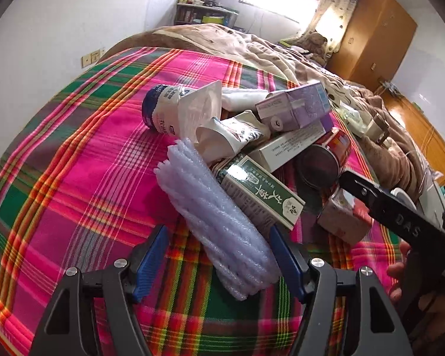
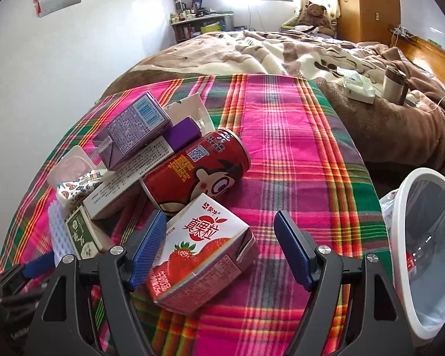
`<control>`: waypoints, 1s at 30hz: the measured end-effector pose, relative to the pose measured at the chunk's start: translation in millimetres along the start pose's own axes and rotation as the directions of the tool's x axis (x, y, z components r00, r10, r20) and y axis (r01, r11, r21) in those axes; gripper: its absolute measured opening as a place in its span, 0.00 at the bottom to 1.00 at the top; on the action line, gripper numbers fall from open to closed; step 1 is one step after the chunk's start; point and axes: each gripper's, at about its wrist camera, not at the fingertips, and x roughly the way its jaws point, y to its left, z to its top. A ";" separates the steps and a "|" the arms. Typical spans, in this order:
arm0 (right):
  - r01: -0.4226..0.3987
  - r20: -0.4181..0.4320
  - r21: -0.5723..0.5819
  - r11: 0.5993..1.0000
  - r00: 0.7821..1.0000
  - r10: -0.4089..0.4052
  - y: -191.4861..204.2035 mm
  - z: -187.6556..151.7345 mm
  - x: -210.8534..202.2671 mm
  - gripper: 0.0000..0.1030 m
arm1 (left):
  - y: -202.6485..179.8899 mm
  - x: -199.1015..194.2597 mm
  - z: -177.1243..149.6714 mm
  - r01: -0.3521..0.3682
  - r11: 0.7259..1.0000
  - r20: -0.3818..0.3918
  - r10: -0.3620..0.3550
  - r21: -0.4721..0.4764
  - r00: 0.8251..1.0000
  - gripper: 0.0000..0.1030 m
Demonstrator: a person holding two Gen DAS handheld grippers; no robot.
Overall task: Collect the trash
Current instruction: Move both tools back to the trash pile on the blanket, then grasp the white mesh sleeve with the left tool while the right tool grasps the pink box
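Observation:
A heap of trash lies on a plaid cloth (image 1: 74,163). My left gripper (image 1: 218,237) stands open around a pale foam net sleeve (image 1: 219,213); a gap shows by its left pad. Behind the sleeve lie a green box (image 1: 261,195), a red can (image 1: 323,160) and a purple carton (image 1: 296,106). My right gripper (image 2: 221,228) is open over a strawberry milk carton (image 2: 204,252), which lies against the left pad and clear of the right one. The red can (image 2: 198,169) sits just beyond that carton.
A white-rimmed bin (image 2: 399,213) with a clear liner stands at the right edge of the bed. A brown blanket (image 2: 252,50) covers the far side, with a mug (image 2: 396,86) on it. A wooden wardrobe (image 1: 376,35) rises behind.

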 end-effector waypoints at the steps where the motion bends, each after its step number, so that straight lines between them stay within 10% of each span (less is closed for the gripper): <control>1: 0.008 -0.003 -0.004 1.000 1.000 -0.008 1.6 0.3 1.1 0.74 | 0.9 0.2 -0.1 0.003 1.000 0.000 -0.003 0.006 1.000 0.68; 30: -0.099 -0.094 0.176 0.979 0.989 0.117 -0.5 -7.9 9.2 0.75 | 45.6 -3.3 17.4 -0.056 0.994 0.010 0.057 -0.092 0.998 0.68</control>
